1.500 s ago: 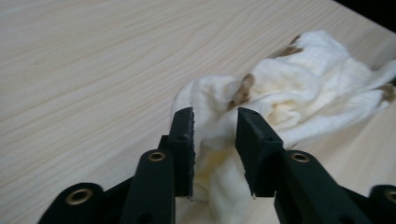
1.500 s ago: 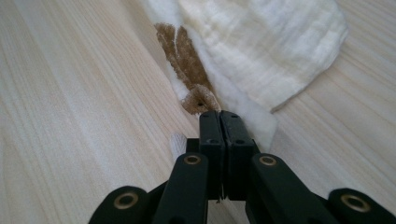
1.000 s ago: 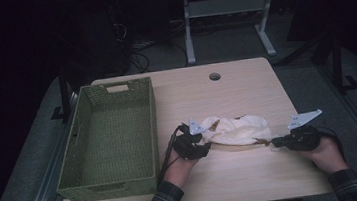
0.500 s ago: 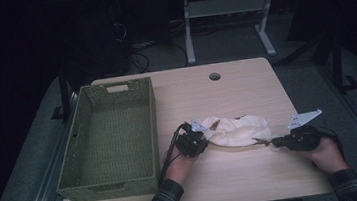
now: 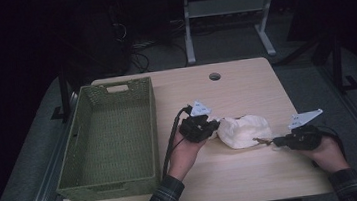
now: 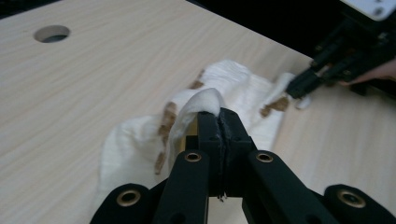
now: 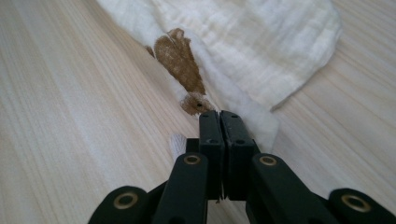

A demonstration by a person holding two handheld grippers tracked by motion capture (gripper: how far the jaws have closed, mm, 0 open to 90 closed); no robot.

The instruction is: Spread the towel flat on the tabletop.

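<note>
A white cloth (image 5: pixel 242 130) with brown patches lies bunched on the wooden table (image 5: pixel 245 88), between my two grippers. My left gripper (image 5: pixel 213 126) is shut on a raised fold at the cloth's left end; in the left gripper view the closed jaws (image 6: pixel 219 119) pinch that fold of cloth (image 6: pixel 233 88) up off the table. My right gripper (image 5: pixel 273 142) is shut on the cloth's right edge, low on the table. In the right gripper view its tips (image 7: pixel 219 116) meet on the cloth (image 7: pixel 261 42) beside a brown patch (image 7: pixel 180 56).
A green woven basket (image 5: pixel 82 135) stands on the left of the table. A round cable hole (image 5: pixel 214 76) sits near the far edge. A desk frame and cables stand on the dark floor beyond.
The left gripper has lifted and moved right, toward the right gripper, taking the cloth's left end with it, so the cloth is more bunched. The right gripper has stayed put.
</note>
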